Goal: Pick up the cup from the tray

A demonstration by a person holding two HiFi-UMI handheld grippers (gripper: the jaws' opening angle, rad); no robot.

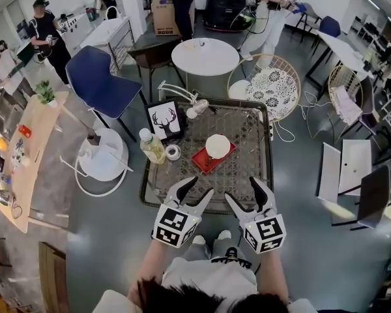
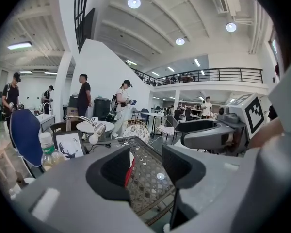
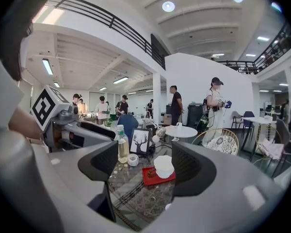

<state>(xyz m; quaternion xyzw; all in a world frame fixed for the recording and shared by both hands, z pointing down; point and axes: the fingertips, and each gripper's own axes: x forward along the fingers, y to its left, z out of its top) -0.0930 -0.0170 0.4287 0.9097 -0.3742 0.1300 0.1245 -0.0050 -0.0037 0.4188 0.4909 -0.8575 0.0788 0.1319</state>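
**Both tools at the near edge of the dark-rimmed desk (image 1: 247,132) with a woven cane top.**

- **Left tool (image 1: 197,188):** released, its jaws standing apart with only the desk's weave showing in the gap.
- **Right tool (image 1: 243,191):** likewise released, with nothing held between its jaws.
- **White scallop-rimmed cup (image 1: 217,145):** stands upright on the flat red square tray (image 1: 202,161), ahead of both tools and clear of them, roughly on the line that runs between the two.
  - In the right gripper view, the cup and tray sit framed in the gap between that tool's jaws, further along the desk.
  - In the left gripper view, only a sliver of each shows past the inner edge of the left jaw.
- **Ahead and to the left of the left tool:**
  - a clear plastic bottle of yellowish liquid (image 1: 152,147)
  - a small white tape roll (image 1: 173,152) just beside the bottle
  - a black-framed deer-head picture (image 1: 165,119) beyond them
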